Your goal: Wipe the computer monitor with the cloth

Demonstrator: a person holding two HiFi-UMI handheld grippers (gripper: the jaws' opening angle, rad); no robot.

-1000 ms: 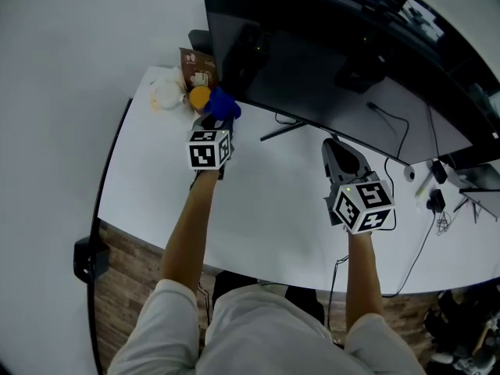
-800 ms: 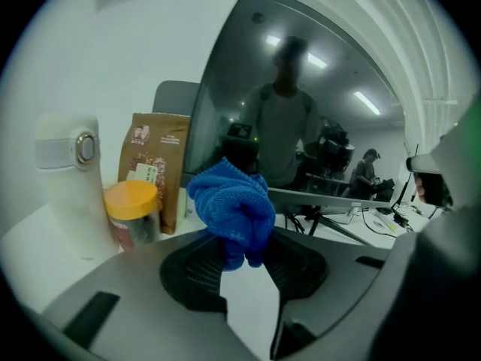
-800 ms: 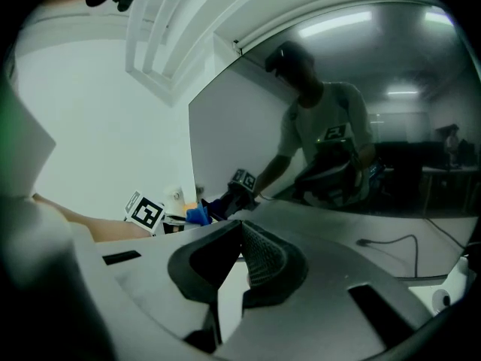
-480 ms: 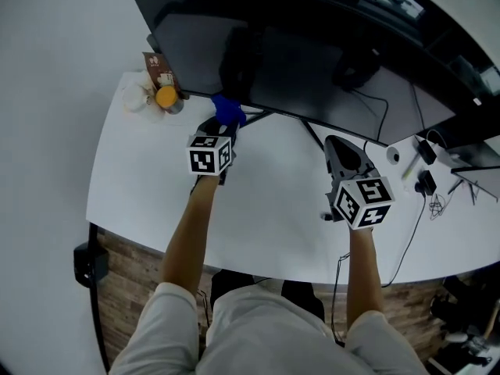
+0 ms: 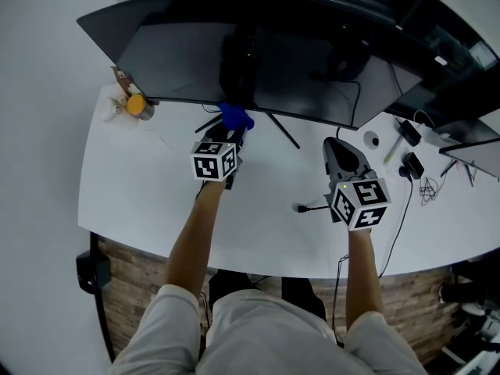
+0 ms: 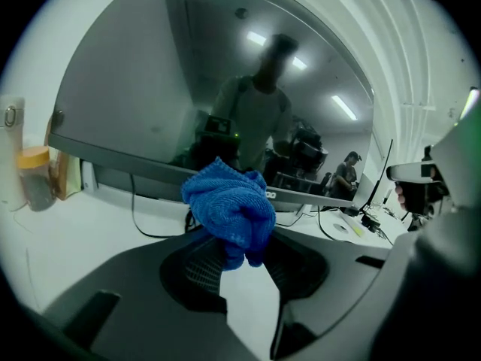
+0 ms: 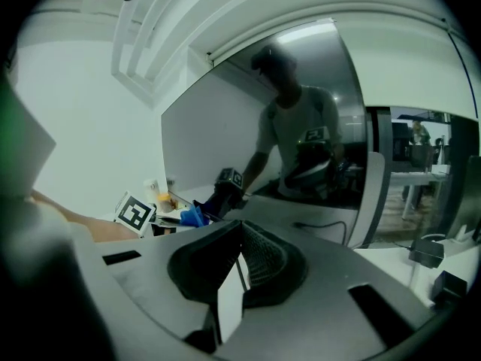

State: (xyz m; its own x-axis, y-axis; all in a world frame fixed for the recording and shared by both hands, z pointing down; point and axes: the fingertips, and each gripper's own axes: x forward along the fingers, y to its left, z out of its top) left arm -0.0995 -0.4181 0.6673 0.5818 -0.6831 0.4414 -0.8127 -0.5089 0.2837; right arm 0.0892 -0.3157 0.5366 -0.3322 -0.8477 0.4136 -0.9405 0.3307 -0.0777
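Observation:
A wide dark monitor (image 5: 312,69) stands along the back of the white desk (image 5: 156,201). My left gripper (image 5: 233,129) is shut on a bunched blue cloth (image 5: 234,118), held just in front of the monitor's lower edge near its stand. In the left gripper view the cloth (image 6: 229,209) bulges above the jaws, close to the screen (image 6: 188,89). My right gripper (image 5: 337,145) hovers over the desk to the right, shut, with nothing in it. In the right gripper view its jaws (image 7: 240,228) point at the screen (image 7: 301,126), with the cloth (image 7: 193,215) at the left.
An orange-lidded jar (image 5: 137,105) and a snack packet (image 5: 121,76) stand at the desk's back left. The monitor's stand leg (image 5: 281,131) runs across the desk. Cables and plugs (image 5: 408,162) lie at the right, beside a second screen (image 5: 461,131).
The left gripper with the cloth has moved right along the monitor's lower edge, away from the jar. The view has swung, so more of the screen shows.

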